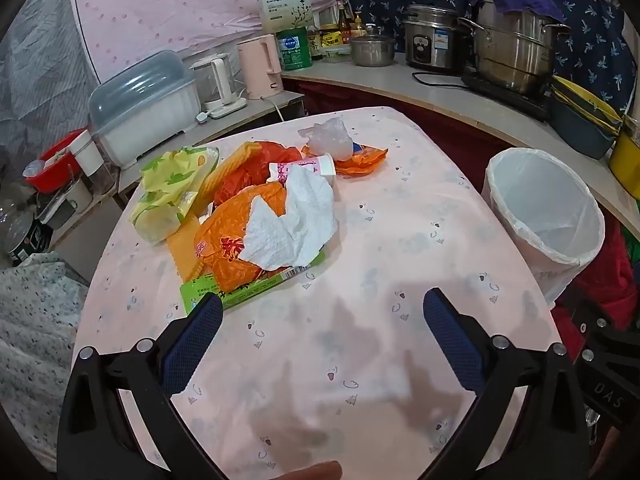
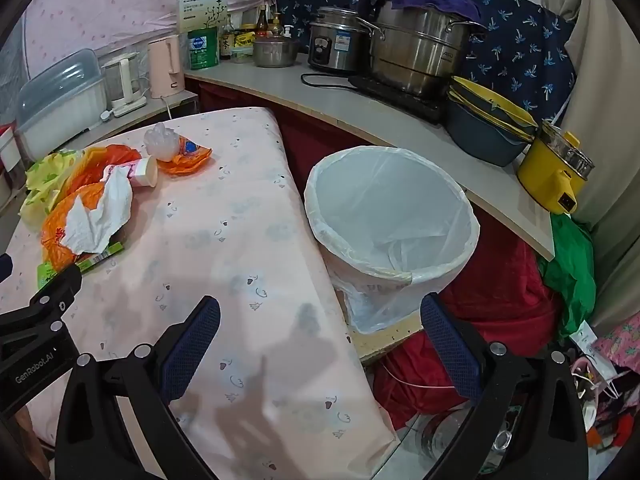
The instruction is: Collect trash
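Item: trash heap, centre left of the left wrist view, on pink-clothed surface (image 1: 360,360). Contents, left to right: yellow-green wrapper (image 1: 168,188), orange plastic bag (image 1: 228,248), white paper towel (image 1: 296,220) lying on top, small tube-shaped container (image 1: 304,168), crumpled clear plastic (image 1: 330,138). Receptacle: lined white bin (image 1: 548,216), right of frame, beside the surface, apparently empty. Left claw (image 1: 322,306): jaws fully apart, empty, near the heap's front edge. Right claw (image 2: 320,312): likewise wide, empty, low centre, facing the bin. Handling advice: take the loose towel first; pinch at a raised fold, lift clear, then carry rightward over the bin rim.
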`<state>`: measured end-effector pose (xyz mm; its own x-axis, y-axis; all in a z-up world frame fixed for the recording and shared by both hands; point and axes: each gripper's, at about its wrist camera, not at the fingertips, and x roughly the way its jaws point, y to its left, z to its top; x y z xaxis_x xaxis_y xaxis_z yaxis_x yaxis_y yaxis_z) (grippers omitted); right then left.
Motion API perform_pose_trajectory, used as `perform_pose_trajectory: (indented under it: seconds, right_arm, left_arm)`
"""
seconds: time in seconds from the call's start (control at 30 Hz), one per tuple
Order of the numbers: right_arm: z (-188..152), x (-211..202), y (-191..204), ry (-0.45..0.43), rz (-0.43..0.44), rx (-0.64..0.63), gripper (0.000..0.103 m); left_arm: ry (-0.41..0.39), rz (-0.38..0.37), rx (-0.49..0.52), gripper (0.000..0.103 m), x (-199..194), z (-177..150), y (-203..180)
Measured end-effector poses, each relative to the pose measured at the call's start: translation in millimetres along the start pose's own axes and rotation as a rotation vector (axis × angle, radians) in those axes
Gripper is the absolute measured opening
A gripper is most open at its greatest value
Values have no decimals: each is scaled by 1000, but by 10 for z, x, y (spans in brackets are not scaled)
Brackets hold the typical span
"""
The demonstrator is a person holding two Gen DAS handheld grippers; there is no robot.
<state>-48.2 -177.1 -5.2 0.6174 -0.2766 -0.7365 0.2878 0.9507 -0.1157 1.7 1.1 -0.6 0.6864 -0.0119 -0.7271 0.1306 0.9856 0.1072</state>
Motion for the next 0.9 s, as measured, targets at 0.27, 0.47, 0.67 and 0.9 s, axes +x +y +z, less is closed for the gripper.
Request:
perform_pose_trajectory:
  seconds: [0.27, 0.47, 0.67, 0.9]
  right_arm:
    - [5, 55, -9, 9, 10, -7, 96]
    - [28, -61, 32, -13, -1, -40, 96]
    - [27, -67, 23, -13, 0, -39, 96]
    - [33, -72, 29, -13, -1, -45, 96]
  left_arm:
    - [12, 30, -30, 96, -19, -3, 116]
    - [20, 55, -58, 96, -30, -56, 106]
    - [17, 58, -57, 96, -50, -55, 106]
    - [19, 58, -58, 96, -54, -49, 105]
